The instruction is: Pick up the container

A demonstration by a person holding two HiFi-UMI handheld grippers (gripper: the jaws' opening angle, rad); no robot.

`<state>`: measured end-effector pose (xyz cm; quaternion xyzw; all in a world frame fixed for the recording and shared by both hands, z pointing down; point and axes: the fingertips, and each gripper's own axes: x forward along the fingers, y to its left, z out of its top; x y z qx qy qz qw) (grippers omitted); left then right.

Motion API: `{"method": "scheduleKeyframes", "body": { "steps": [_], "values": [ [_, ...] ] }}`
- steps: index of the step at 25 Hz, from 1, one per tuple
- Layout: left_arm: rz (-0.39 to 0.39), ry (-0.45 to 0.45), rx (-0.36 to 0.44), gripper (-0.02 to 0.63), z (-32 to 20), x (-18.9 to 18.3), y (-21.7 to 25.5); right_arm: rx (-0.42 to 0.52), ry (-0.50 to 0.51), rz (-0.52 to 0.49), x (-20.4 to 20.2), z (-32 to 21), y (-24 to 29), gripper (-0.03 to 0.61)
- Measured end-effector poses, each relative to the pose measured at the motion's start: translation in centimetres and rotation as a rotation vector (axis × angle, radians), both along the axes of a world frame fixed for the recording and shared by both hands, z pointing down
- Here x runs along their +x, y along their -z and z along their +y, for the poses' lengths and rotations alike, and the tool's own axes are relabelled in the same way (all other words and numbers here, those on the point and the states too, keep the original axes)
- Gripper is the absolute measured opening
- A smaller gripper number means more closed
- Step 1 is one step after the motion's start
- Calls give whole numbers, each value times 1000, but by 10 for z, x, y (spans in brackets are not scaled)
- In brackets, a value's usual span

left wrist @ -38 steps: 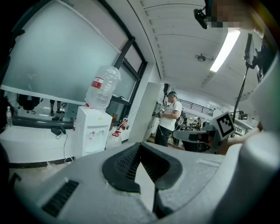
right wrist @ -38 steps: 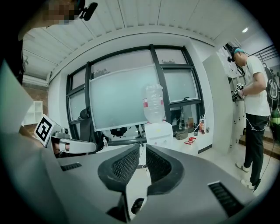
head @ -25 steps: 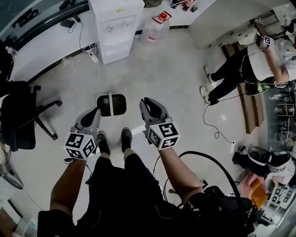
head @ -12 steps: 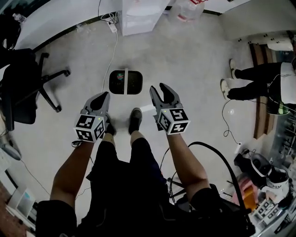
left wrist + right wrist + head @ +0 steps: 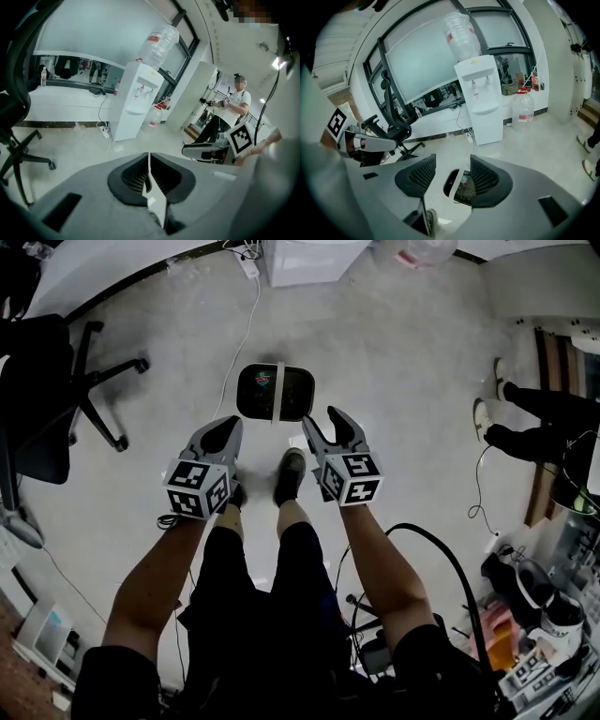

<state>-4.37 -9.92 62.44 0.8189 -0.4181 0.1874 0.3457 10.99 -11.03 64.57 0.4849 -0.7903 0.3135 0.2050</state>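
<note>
Container (image 5: 275, 393) lies crosswise on floor (image 5: 403, 381) just ahead of right tongs (image 5: 323, 418), jaws just opening wide, empty; left tongs (image 5: 229, 425) closed.

Glossy dark plastic container (image 5: 295, 395), smooth pale speckled floor (image 5: 394, 362), matt grey plastic right tool (image 5: 322, 420) with ribbed black pads (image 5: 417, 176)

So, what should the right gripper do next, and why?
Probably lower the right gripper toward the container: its jaws have just been opening and stand apart, empty, while the container lies on the floor beyond them, untouched.
</note>
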Motion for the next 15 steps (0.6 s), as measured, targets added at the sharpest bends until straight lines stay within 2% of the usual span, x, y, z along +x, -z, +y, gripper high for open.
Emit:
{"method": "scheduleKeyframes", "body": {
  "steps": [5,8,15],
  "values": [
    [31,-66,-11,8,-1,3,-32,-44,4,2,-19,4,-50,201],
    [-1,-105,-4,9,-8,8,-56,-61,8,1,-24,-3,-72,206],
    [-38,-76,-68,15,-9,-5,-117,-105,27,-1,-46,-10,-118,212]
  ]
}}
